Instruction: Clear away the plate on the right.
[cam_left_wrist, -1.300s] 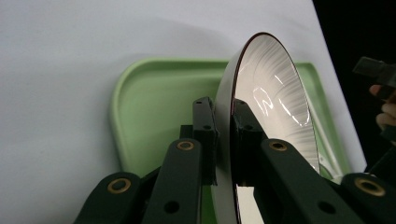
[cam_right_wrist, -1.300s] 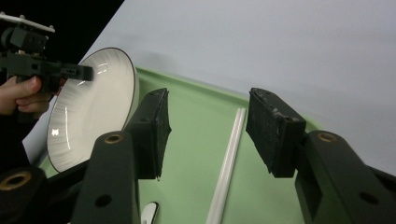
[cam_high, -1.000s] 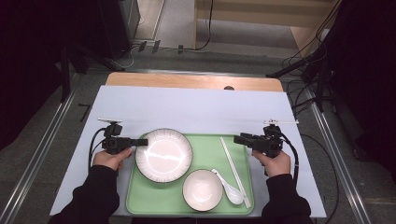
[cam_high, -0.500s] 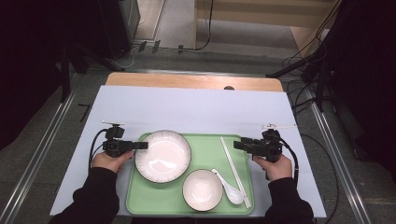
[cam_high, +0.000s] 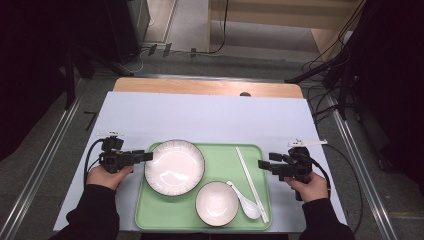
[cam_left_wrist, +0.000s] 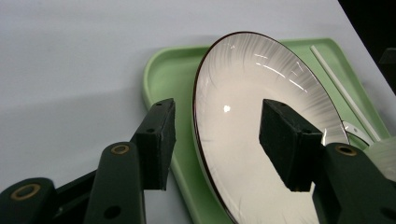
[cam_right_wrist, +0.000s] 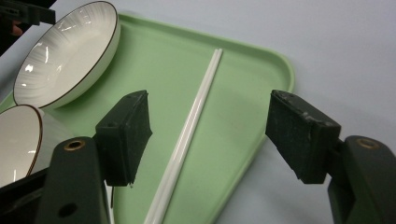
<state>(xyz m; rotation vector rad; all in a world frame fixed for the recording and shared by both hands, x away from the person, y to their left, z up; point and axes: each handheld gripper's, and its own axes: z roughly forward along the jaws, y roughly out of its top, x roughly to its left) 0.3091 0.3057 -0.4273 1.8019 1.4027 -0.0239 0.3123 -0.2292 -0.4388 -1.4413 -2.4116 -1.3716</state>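
A green tray (cam_high: 220, 155) sits on the pale surface (cam_high: 210, 117) close to the person, carrying a wide white plate (cam_high: 174, 166) at its left end, a small bowl (cam_high: 216, 203) at the near edge, a white spoon (cam_high: 243, 201) beside the bowl and a pair of white chopsticks (cam_high: 251, 182) laid lengthwise along the right side. The left gripper (cam_high: 145, 156) points in from the left at the plate's rim. In the left gripper view its jaws have just been opening and now stand apart on either side of that rim (cam_left_wrist: 198, 121), one pad over the tray's edge and the other over the plate's face, neither pressing on it, so the plate rests flat on the tray rather than in a grip. That stance suggests a release, with the plate set down where the tray's raised lip keeps it from sliding. The right gripper (cam_high: 264, 165) hovers level at the tray's right edge, and its jaws have likewise just been opening. In the right gripper view they are wide, with the chopsticks (cam_right_wrist: 187, 135) and the tray's rim (cam_right_wrist: 261, 126) lying between and below them, untouched. Both hands hold the tools low and aimed inward, one at each end of the tray.
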